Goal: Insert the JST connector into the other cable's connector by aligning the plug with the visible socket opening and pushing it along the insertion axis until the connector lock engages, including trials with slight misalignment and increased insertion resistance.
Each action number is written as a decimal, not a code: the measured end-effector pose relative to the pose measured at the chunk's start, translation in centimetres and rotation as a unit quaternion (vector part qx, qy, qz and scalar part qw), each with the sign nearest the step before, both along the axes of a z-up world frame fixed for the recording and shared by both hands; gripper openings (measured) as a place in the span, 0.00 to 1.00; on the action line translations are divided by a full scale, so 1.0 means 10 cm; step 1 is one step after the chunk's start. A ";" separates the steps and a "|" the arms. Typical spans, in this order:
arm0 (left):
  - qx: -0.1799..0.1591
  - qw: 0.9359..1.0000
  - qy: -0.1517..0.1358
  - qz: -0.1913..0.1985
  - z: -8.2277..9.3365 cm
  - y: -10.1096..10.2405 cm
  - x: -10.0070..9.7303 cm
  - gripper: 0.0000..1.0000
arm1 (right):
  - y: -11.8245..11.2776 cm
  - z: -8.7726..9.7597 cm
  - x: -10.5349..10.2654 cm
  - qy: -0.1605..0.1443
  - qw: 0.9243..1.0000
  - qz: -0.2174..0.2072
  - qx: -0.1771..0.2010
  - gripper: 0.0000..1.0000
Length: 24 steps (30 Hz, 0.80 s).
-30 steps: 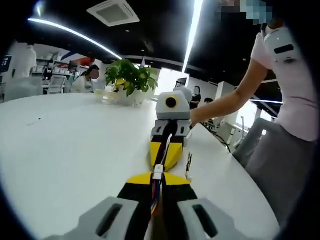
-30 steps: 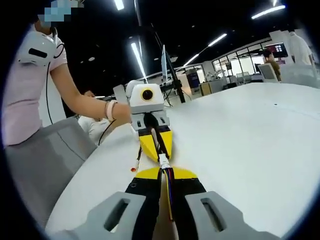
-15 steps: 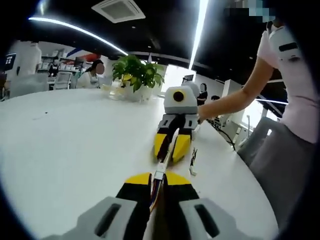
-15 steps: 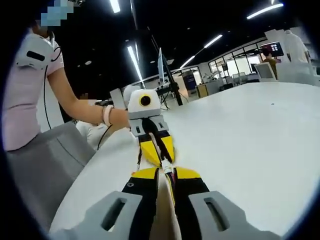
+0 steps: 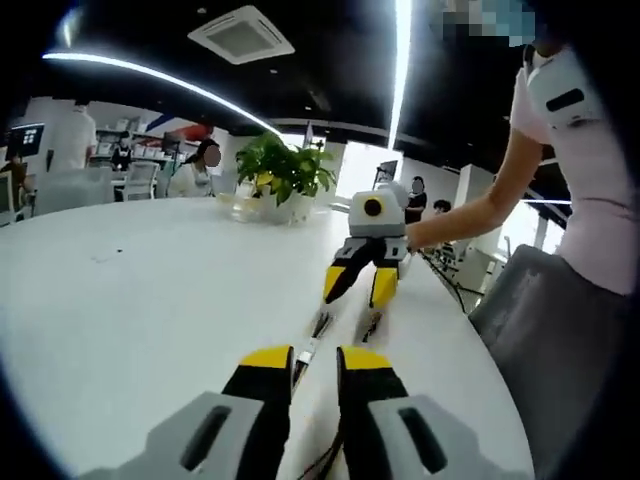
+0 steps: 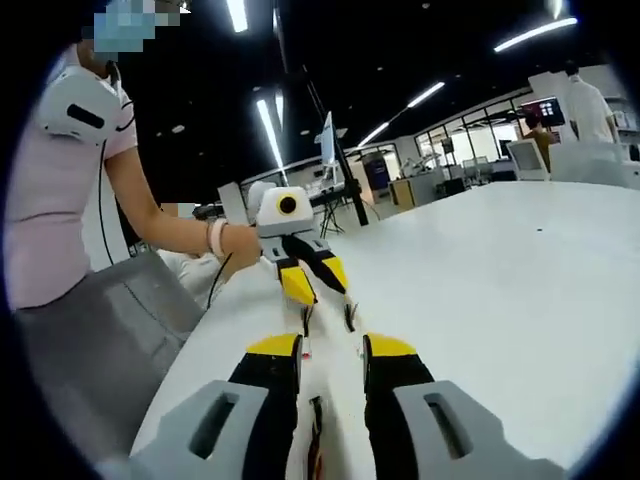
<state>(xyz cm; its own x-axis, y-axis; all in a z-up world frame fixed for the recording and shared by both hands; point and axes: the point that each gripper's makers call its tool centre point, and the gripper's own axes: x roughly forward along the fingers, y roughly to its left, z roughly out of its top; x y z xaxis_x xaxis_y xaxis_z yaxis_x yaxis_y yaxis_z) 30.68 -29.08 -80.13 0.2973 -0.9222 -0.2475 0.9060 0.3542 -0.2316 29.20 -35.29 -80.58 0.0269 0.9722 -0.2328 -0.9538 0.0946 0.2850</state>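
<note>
My left gripper (image 5: 315, 362) stands open over the white table (image 5: 150, 300), its yellow-tipped jaws apart with nothing between them. Facing it, my right gripper (image 5: 356, 297) is open too, held by a hand. Thin cable ends (image 5: 319, 327) lie flat on the table between the two grippers, a second strand (image 5: 371, 325) beside them. In the right gripper view, my right gripper (image 6: 332, 350) is open, the left gripper (image 6: 322, 292) opposite it is open, and cable pieces (image 6: 350, 318) lie between. The connectors are too small to tell whether they are joined.
A person in a pink shirt (image 5: 585, 170) stands at the table's right edge beside a grey chair (image 5: 560, 340). A potted plant (image 5: 285, 170) sits at the far side. The table edge (image 6: 200, 330) runs close to the cables.
Both grippers went from shut on the cable to open and drew apart. The cable, held taut between them before, now lies loose on the table.
</note>
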 end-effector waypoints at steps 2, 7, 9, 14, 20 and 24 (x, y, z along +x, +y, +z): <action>0.008 1.000 0.006 -0.010 -0.04 0.00 -0.10 0.14 | -0.02 -0.05 -0.07 0.003 1.000 0.005 -0.007 0.20; 0.020 0.999 0.020 -0.031 -0.15 -0.04 -0.28 0.15 | -0.07 -0.23 -0.16 -0.002 0.999 0.012 -0.044 0.19; 0.028 0.999 0.023 -0.041 -0.21 -0.06 -0.33 0.15 | -0.08 -0.25 -0.20 -0.007 0.999 0.016 -0.048 0.18; 0.041 0.998 0.028 -0.035 -0.32 -0.06 -0.34 0.17 | -0.10 -0.33 -0.11 -0.027 0.997 0.001 -0.068 0.15; 0.048 0.999 0.008 -0.021 -0.34 -0.09 -0.32 0.15 | -0.06 -0.32 -0.14 -0.033 0.997 0.010 -0.064 0.14; 0.066 0.998 -0.005 -0.015 -0.39 -0.08 -0.30 0.15 | -0.05 -0.37 -0.15 -0.050 0.996 0.016 -0.076 0.12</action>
